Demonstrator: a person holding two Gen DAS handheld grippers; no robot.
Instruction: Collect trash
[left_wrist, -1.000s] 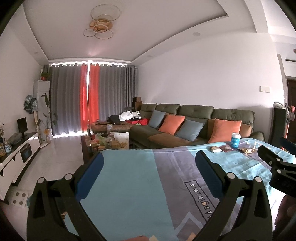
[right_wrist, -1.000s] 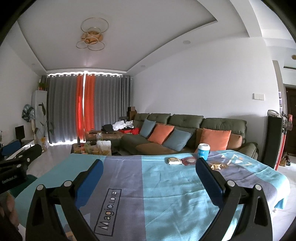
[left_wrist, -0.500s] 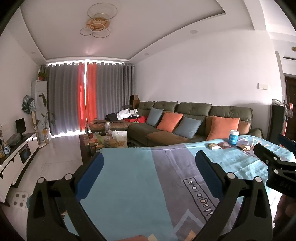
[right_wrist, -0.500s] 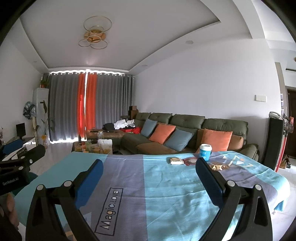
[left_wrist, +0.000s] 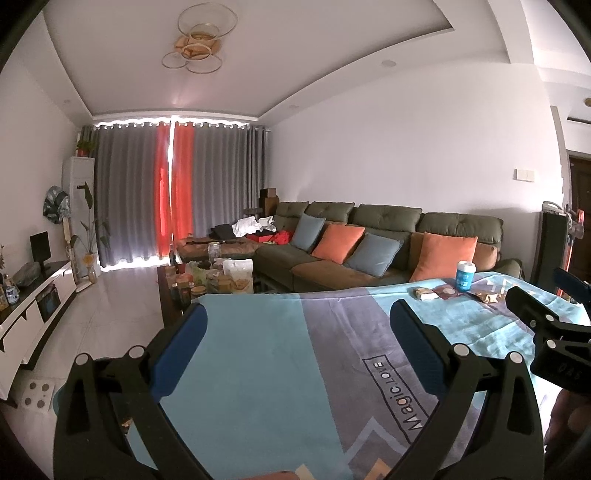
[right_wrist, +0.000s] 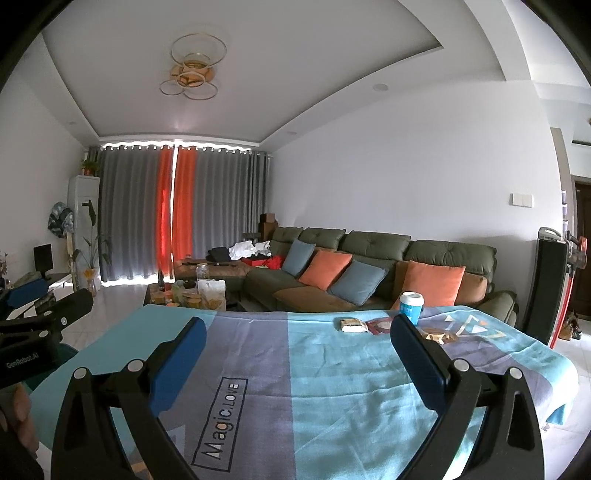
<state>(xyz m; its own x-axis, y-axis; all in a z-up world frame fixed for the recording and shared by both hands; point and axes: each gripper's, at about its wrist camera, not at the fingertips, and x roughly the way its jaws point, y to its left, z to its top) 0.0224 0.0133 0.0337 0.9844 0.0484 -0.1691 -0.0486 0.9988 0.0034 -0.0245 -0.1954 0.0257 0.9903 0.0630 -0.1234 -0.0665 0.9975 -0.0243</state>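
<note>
A blue and white paper cup (right_wrist: 411, 307) stands at the far edge of a table covered with a blue and grey cloth (right_wrist: 325, 384). Beside it lie a pale snack wrapper (right_wrist: 351, 325), a dark red wrapper (right_wrist: 380, 326) and a brown wrapper (right_wrist: 439, 335). In the left wrist view the cup (left_wrist: 464, 277) and wrappers (left_wrist: 439, 292) are at the far right. My left gripper (left_wrist: 299, 345) is open and empty above the cloth. My right gripper (right_wrist: 298, 347) is open and empty, well short of the trash. Each gripper shows at the edge of the other's view.
A green sofa (right_wrist: 369, 269) with orange and blue cushions stands behind the table. A cluttered coffee table (right_wrist: 184, 293) is at the back left. A TV cabinet (left_wrist: 33, 306) lines the left wall. A vacuum stand (right_wrist: 550, 288) is at the right.
Both views have tilted up a little, so the table and trash sit lower in frame. Both grippers stay open and empty.
</note>
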